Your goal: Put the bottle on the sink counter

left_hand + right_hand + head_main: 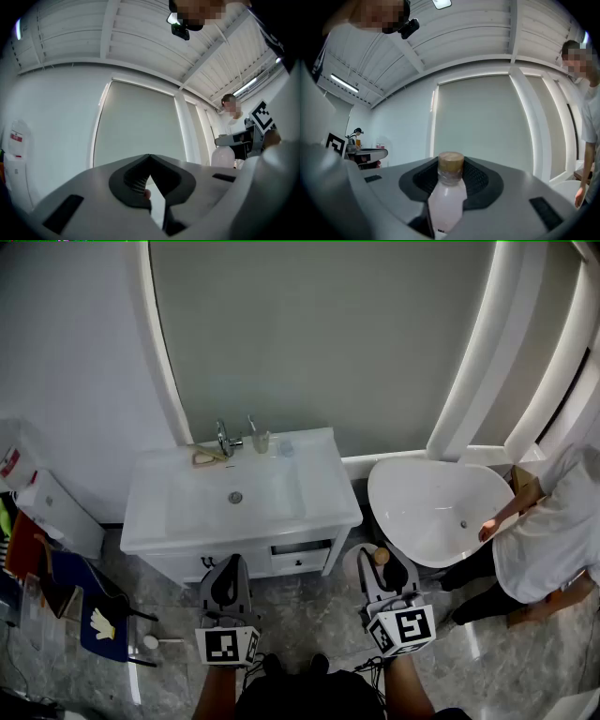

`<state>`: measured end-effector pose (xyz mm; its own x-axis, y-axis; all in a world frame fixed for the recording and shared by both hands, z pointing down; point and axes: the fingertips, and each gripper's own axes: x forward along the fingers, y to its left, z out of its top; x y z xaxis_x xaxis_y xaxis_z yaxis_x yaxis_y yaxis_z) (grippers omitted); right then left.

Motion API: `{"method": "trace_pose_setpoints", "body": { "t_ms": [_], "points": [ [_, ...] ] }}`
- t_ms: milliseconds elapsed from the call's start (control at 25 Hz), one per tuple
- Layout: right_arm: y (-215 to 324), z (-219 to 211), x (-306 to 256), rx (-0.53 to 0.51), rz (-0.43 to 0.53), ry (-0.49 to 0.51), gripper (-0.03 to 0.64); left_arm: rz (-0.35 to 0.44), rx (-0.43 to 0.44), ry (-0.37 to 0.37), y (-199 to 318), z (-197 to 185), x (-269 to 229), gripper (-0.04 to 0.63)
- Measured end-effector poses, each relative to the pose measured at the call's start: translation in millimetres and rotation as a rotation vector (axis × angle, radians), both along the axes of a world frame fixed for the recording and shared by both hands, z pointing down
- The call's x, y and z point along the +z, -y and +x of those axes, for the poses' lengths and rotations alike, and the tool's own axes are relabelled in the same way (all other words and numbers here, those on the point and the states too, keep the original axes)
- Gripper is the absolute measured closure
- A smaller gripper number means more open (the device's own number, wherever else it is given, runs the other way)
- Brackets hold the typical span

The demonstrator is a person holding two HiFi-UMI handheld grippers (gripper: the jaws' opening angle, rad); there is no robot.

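A pale, milky bottle [447, 197] with a tan cap stands upright between the jaws of my right gripper [451, 165], which is shut on its neck. In the head view the bottle's cap [381, 556] shows at the tip of the right gripper [383, 562], low and to the right of the white sink counter [319, 495]. My left gripper [229, 563] is held in front of the cabinet under the counter. Its jaws meet at the tips, with nothing between them [150, 156]. The left gripper view also catches the bottle [224, 157] off to the right.
On the counter's back edge stand a faucet [225, 439], a glass [261, 441] and a tan item [202, 457]. A white bathtub [431, 512] sits right of the vanity, with a person [548, 535] bending beside it. A blue chair [94, 615] and a white box [61, 512] are at left.
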<state>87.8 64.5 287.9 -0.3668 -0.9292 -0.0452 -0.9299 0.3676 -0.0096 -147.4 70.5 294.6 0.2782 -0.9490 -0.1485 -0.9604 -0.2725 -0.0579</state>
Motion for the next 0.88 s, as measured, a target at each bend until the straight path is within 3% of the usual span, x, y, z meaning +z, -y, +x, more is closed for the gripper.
{"method": "trace_pose_setpoints", "body": {
  "t_ms": [880],
  "points": [
    [9, -23, 4, 0.042, 0.002, 0.007, 0.468, -0.003, 0.034, 0.004, 15, -23, 5, 0.574]
  ]
}}
